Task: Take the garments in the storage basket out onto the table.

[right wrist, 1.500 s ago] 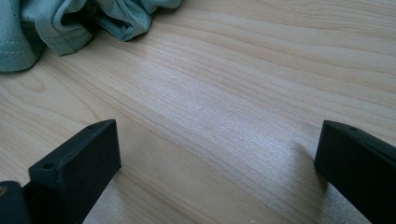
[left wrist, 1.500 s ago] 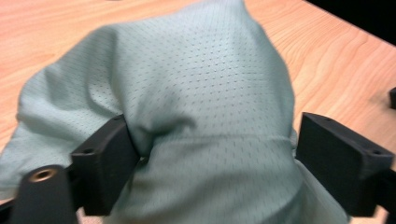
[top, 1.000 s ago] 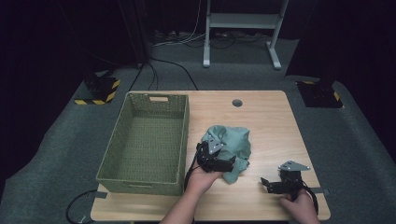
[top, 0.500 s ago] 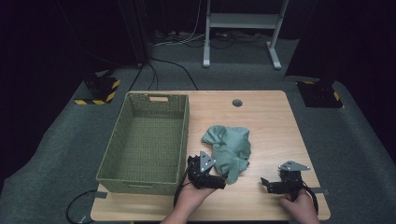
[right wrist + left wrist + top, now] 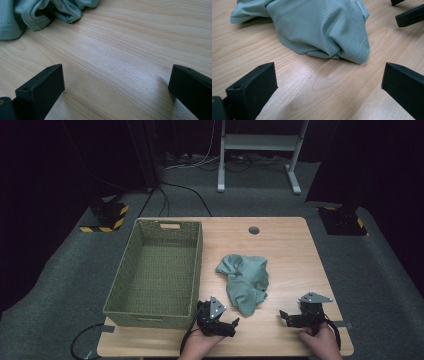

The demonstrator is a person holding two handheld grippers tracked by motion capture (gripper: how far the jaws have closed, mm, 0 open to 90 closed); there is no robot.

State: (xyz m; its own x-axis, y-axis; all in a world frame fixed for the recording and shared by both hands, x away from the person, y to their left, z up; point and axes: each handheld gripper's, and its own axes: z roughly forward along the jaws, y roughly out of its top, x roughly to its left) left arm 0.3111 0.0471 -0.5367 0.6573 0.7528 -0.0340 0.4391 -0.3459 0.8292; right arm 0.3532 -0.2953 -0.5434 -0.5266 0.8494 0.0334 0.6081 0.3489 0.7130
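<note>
One green garment [image 5: 244, 282], crumpled in a heap mid-table [image 5: 280, 245], lies loose and apart from both tools. Left gripper [image 5: 226, 327], near front edge, jaws spread wide with nothing between, aimed at the cloth's near fold, seemingly for a fresh grab. Right gripper [image 5: 286, 316], front right corner, likewise released, resting idle. One woven basket [image 5: 120, 292], left edge: nothing inside.

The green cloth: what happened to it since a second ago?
The left hand-held gripper let the green cloth go, jaws just opening, and drew back to the near table edge. The cloth lies crumpled beside the basket. The right hand-held gripper stayed put, open.
</note>
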